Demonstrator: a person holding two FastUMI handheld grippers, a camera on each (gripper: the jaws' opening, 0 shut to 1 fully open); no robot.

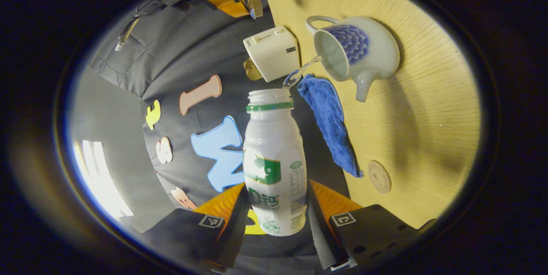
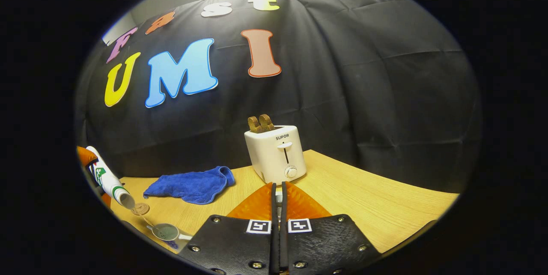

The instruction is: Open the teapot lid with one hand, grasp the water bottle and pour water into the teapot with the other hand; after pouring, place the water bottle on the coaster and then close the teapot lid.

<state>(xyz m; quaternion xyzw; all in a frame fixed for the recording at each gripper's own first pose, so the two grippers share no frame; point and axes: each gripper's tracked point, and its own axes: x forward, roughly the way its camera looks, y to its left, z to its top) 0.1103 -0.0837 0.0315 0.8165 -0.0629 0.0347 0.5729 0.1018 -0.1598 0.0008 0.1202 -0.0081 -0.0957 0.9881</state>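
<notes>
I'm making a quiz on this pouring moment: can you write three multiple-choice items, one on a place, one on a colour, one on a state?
1. Where does the coaster lie?
A. bare on the table
B. under the teapot
C. on the toaster

2. What colour is the cloth?
A. red
B. blue
C. white

3. What is the state of the water bottle?
A. capped and upright on the table
B. lying on the cloth
C. uncapped, tilted, pouring into the teapot

Key: 1 A, nothing rests on it, near the cloth's end. 2 B, blue in both views. 3 C, the left gripper holds it and a stream runs from its mouth into the open teapot.
</notes>
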